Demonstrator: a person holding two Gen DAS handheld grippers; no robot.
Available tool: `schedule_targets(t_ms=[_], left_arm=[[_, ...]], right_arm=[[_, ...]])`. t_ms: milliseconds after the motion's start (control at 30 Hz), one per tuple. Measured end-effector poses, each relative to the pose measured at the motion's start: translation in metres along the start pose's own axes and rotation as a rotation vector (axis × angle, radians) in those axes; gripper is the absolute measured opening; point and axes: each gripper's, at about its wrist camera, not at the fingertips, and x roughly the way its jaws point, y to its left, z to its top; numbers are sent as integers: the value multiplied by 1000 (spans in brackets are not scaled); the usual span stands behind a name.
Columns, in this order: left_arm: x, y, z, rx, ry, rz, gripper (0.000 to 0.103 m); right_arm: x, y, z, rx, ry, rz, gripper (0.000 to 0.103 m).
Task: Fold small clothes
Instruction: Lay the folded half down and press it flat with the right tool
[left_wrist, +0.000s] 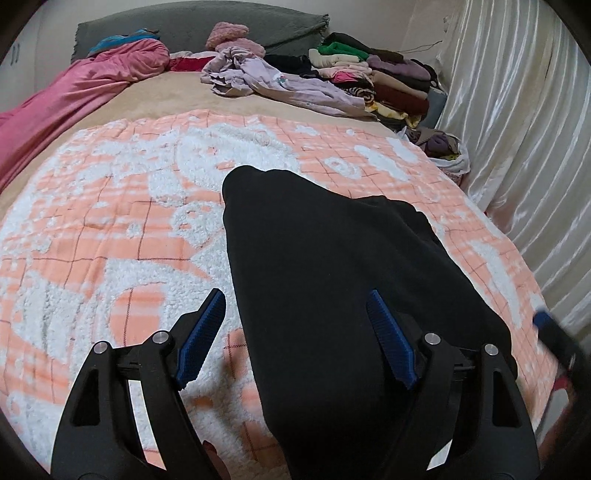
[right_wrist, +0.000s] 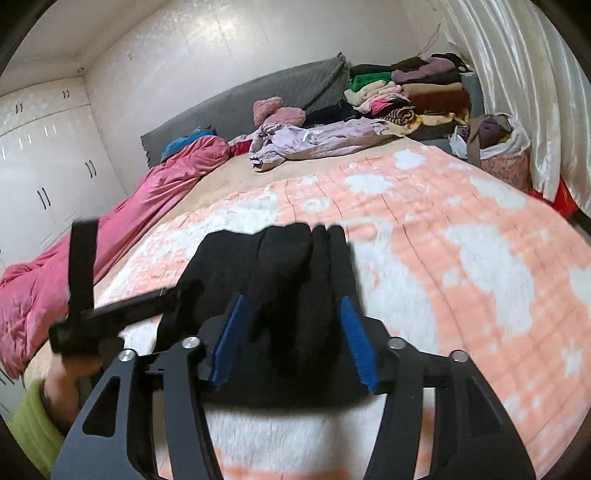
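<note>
Judging from how it lies, you have the black garment (left_wrist: 332, 295) folded into a narrow stack on the peach-and-white blanket (left_wrist: 110, 240), directly ahead of both grippers, so this piece looks nearly done; only a last fold or a move to the folded pile (left_wrist: 388, 81) far ahead and to the right seems left, along with the loose lilac garment (left_wrist: 266, 81) beyond it. Your left gripper (left_wrist: 295, 325) stands wide open, holding nothing, one pad above the cloth's edge. Your right gripper (right_wrist: 291, 332) is partly open with the cloth between its pads, seemingly not pinched. Only the right view shows your hand (right_wrist: 66, 384) with its green sleeve, the wardrobe doors (right_wrist: 44, 166) and the bag (right_wrist: 506, 147); the left view shows the garment's full length.
</note>
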Motion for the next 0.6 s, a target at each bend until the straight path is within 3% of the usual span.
schedule_targets(t_ms=[267,600], left_arm=[[-7,0,-2,28,-4,5,75],[-7,3,-3,31,-2,-1,77]], right_arm=[[57,3,41,-62,146,1,57],[115,4,54,-60,269,-7,57]])
